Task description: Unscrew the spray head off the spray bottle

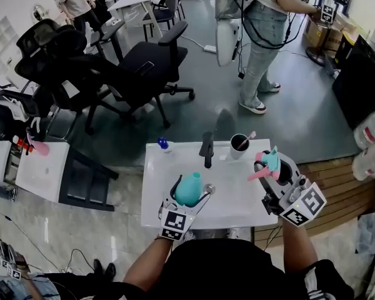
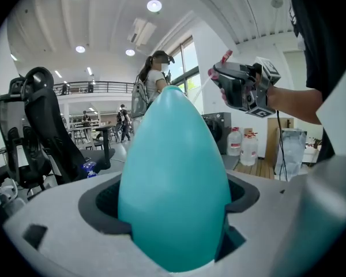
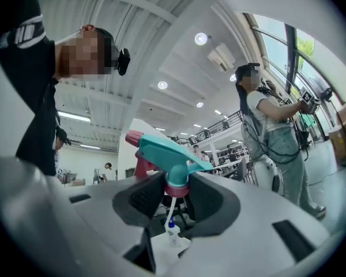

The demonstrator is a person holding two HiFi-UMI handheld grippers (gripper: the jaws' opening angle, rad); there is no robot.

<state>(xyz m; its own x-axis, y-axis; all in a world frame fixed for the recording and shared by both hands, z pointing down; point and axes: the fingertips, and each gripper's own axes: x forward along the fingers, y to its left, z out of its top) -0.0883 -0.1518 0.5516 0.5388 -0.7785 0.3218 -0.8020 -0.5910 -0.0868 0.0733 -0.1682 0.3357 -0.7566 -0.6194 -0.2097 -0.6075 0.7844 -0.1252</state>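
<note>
The right gripper [image 1: 272, 168] at centre right pinches the spray head [image 3: 168, 154], already apart from the bottle [image 2: 173, 183] that the left gripper [image 1: 191, 191] clamps at lower centre.

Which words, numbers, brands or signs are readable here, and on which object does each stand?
No text can be read.
Left marker cube and right marker cube: square patterns only, no letters.
Water jugs: red labels, too small to read.
Spray bottle, spray head: no print shows.

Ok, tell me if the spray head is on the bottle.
No, the right gripper holds the spray head apart from the bottle in the left gripper.
</note>
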